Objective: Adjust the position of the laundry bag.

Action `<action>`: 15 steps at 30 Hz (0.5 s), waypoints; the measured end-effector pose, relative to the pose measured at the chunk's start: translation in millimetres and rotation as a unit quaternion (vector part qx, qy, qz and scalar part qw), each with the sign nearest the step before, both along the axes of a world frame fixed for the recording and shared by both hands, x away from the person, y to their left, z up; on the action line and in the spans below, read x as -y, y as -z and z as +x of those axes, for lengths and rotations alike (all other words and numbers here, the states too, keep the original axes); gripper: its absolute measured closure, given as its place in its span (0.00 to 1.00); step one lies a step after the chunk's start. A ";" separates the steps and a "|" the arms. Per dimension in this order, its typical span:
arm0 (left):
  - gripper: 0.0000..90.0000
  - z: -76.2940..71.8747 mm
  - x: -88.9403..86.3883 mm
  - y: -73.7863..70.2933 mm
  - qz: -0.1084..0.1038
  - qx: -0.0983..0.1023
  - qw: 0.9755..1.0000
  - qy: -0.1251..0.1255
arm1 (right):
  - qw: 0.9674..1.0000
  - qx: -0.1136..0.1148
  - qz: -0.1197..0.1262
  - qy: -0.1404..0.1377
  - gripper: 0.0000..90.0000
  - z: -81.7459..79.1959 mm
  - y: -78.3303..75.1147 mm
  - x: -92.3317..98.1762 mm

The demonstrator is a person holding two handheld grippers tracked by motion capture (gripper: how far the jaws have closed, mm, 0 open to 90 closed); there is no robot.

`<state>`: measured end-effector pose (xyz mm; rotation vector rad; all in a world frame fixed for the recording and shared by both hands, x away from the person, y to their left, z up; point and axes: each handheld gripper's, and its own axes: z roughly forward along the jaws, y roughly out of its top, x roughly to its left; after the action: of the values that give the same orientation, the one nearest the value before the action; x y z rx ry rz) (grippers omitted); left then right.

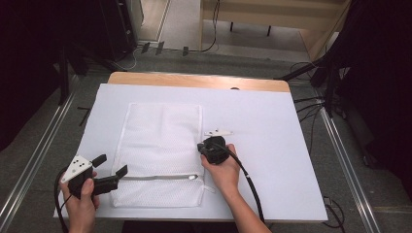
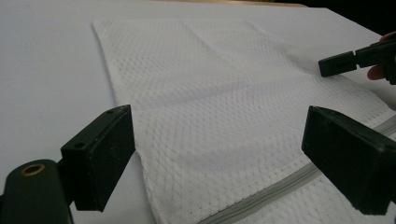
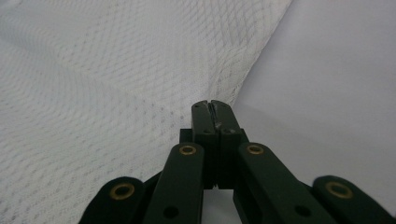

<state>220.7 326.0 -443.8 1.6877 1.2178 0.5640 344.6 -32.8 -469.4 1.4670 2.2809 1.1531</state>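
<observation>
- Right gripper (image 3: 212, 106) pressing jaws fully together at the right long edge of the flat white mesh laundry bag (image 1: 163, 145); no clear fold of mesh seen between the tips, so cannot tell whether pinching fabric or just resting shut on the edge.
- In the high view, right gripper (image 1: 203, 145) sitting at the bag's right edge, roughly mid-length, right hand (image 1: 224, 170) wrapping the handle, black cable (image 1: 250, 182) trailing back toward the near table edge.
- Left gripper (image 2: 219, 158) holding jaws wide apart, framing the bag's near-left corner and the grey zipper strip (image 2: 280, 191); nothing between the pads.
- Left gripper (image 1: 112, 167) hovering just beside the bag's left edge, level with the zipper line, left hand (image 1: 80, 194) behind it.
- Bag lying flat and lengthwise on the white table sheet (image 1: 272, 145), zipper (image 1: 158, 177) closed, running across the near end, silver pull (image 1: 193, 177) at its right end.
- Step judged: setting up grips on the bag, right side seated first, left side approaching.
- Next move likely calling for closing the left jaws on the left hem near the zipper, catching the thin mesh without skidding it on the sheet.
- Room: wide bare sheet right of the bag and beyond its far end; narrower strip on the left; little margin between the bag's near end and the near table edge.
- Wooden table edge (image 1: 194, 80) showing beyond the sheet.
</observation>
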 end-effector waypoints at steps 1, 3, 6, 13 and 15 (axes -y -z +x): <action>0.11 0.0 0.0 0.0 0.000 0.000 1.000 0.000 | 1.000 0.000 0.000 0.000 1.00 0.0 0.0 0.0; 0.11 0.2 -0.3 0.1 0.000 -0.001 1.000 0.000 | 1.000 0.008 0.000 0.002 1.00 -2.6 -3.7 4.8; 0.11 0.1 -0.3 0.1 0.000 -0.001 1.000 0.001 | 1.000 0.012 0.000 0.005 1.00 -4.8 -6.0 10.2; 0.11 0.3 1.6 0.5 -0.001 -0.003 1.000 0.004 | 1.000 0.022 -0.006 0.012 1.00 -10.7 -10.5 40.6; 0.11 0.6 2.8 0.8 0.001 -0.003 1.000 0.006 | 0.999 0.025 -0.011 0.019 1.00 -11.4 -12.0 56.0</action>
<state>221.3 323.2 -444.6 1.6991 1.2111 0.5539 333.2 -88.8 -457.4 1.4514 2.2155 1.1369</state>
